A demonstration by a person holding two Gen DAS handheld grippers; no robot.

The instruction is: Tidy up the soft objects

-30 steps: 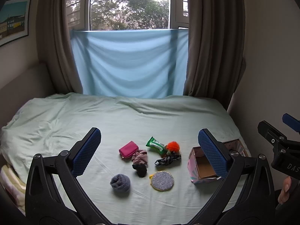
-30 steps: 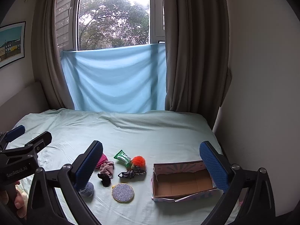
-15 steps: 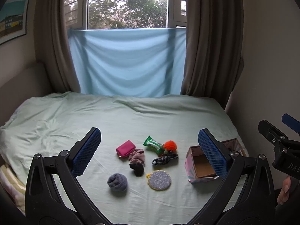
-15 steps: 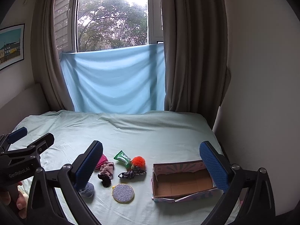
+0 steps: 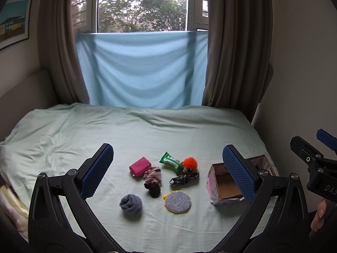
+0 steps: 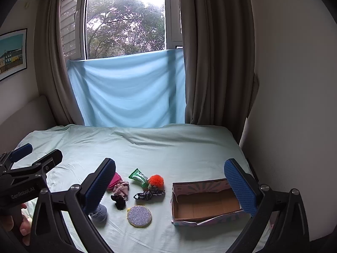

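Several soft items lie on the pale green bed (image 5: 63, 139): a grey sock ball (image 5: 131, 204), a round glittery pad (image 5: 178, 201), a pink pouch (image 5: 140, 166), a pink and black scrunchie bundle (image 5: 153, 179), a green packet (image 5: 170, 162), an orange pompom (image 5: 190, 163) and a dark patterned scrunchie (image 5: 184, 178). An open cardboard box (image 6: 207, 202) sits empty to their right. My left gripper (image 5: 168, 175) hovers open above the items, holding nothing. My right gripper (image 6: 170, 186) is also open and empty, between the items and the box.
A blue cloth (image 5: 141, 69) hangs over the window between brown curtains (image 5: 233, 48). The wall (image 6: 294, 105) runs close along the bed's right edge, beside the box. A hand (image 6: 21, 229) holds the left gripper's handle. Bare sheet stretches behind the items.
Both views have shifted slightly; the items sit a little lower and nearer in the frames. Both grippers stay open and nothing on the bed has moved.
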